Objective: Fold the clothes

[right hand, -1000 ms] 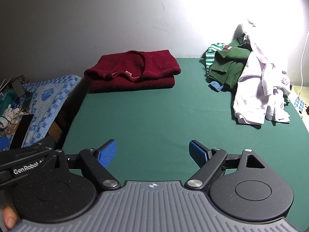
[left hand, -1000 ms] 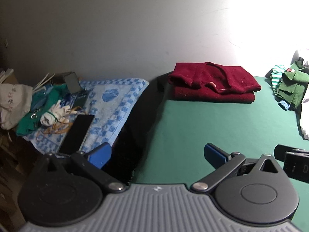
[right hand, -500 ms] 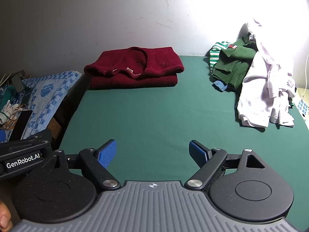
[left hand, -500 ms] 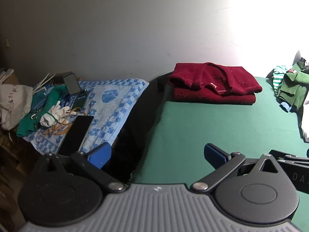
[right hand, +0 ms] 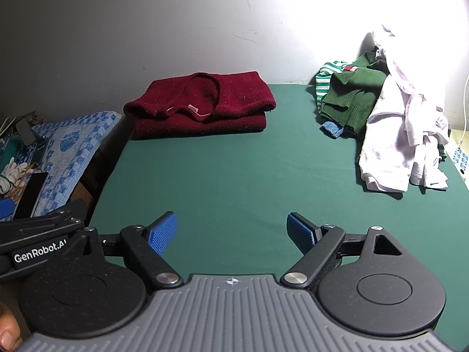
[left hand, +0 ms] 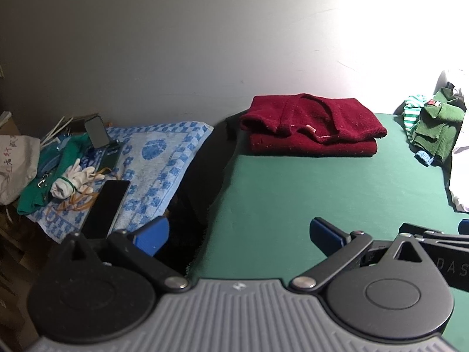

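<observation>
Left gripper (left hand: 239,233) and right gripper (right hand: 231,231) are hovering over green worktop (right hand: 234,176), fingers spread, gripping nothing. Folded red sweater (right hand: 202,105) is lying by wall.

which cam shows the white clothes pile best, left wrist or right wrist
The right wrist view. There the white clothes pile shows whole, heaped against the wall beside the green sweater. The left wrist view catches only a sliver of it cut off at the frame's right edge.
</observation>
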The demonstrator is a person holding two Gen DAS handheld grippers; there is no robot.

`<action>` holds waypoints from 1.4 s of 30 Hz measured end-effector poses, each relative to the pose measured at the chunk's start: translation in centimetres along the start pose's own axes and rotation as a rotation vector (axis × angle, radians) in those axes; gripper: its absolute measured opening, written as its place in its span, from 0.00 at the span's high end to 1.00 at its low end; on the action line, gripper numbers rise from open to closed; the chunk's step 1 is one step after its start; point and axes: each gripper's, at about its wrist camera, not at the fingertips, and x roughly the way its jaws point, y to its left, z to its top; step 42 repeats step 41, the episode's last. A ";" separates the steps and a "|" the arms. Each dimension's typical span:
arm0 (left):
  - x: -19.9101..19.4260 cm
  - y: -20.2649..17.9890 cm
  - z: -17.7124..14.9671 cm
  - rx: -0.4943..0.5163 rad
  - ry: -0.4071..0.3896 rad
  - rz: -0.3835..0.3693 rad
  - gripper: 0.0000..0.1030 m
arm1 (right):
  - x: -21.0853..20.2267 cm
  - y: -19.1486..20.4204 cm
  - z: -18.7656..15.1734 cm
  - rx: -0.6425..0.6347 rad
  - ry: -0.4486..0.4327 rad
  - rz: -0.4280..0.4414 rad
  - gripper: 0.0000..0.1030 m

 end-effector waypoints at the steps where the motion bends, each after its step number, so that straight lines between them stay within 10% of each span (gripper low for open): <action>1: 0.0 0.0 0.0 0.002 -0.002 0.001 0.00 | 0.0 0.0 0.0 0.003 -0.001 0.000 0.18; 42: 2.1 0.2 0.1 -0.002 0.016 -0.023 0.00 | 1.5 0.4 0.2 0.007 0.008 -0.009 0.18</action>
